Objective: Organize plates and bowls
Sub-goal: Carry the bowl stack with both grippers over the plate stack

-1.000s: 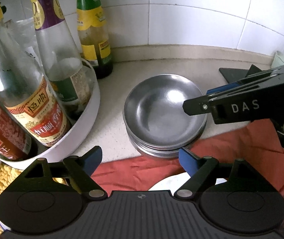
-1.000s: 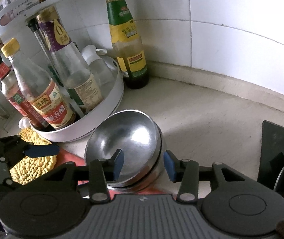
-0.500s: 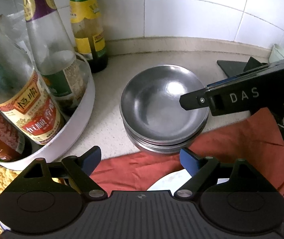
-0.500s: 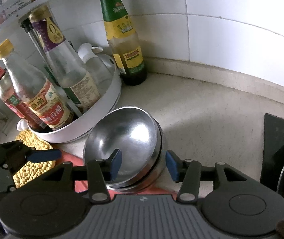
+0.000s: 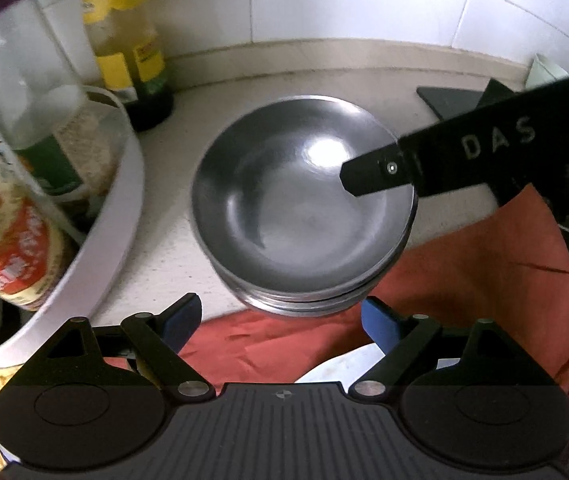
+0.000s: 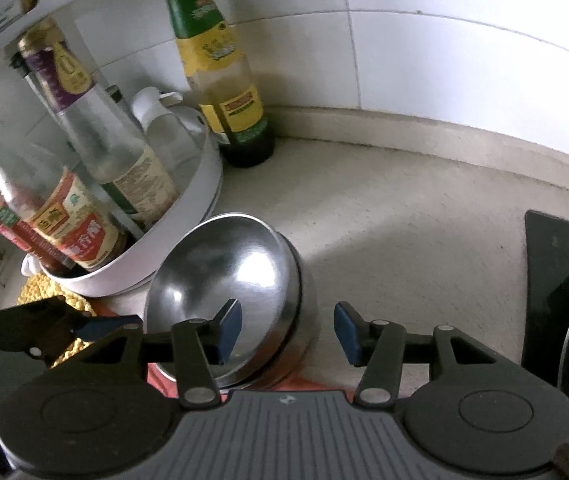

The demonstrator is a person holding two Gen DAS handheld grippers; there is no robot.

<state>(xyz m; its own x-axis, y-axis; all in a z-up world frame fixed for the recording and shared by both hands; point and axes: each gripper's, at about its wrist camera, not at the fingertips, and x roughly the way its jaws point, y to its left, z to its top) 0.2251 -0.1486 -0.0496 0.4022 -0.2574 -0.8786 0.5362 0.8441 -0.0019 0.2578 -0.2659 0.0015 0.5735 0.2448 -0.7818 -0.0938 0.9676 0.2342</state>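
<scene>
1. Steel bowls point(image 5: 304, 216) sit nested in a short stack on the pale stone counter point(image 6: 396, 232), just beside the white round condiment rack point(image 5: 112, 232) and partly on the edge of a red cloth point(image 5: 484, 280).
2. Over on the right wrist view, the top bowl of that stack point(image 6: 224, 284) looks tilted inside the ones beneath it.
3. The left gripper point(image 5: 280, 324) hovers at the near rim of the stack with its blue pads wide apart; its jaws have just been opening, and nothing sits between them but the cloth below.
4. The right gripper point(image 6: 287, 330) straddles the stack's right-hand rim, one pad point(image 6: 229, 330) inside the top bowl and the other outside over the counter. Its jaws have just been opening, and the pads do not press on the rim.
5. From the left wrist view, the right gripper's black finger point(image 5: 376, 174) reaches in over the bowl's hollow.
6. A green-labelled sauce bottle point(image 6: 224, 80) stands alone against the white tiled wall point(image 6: 464, 60), behind the rack.
7. A yellow knitted mat point(image 6: 50, 296) lies by the rack's base.
</scene>
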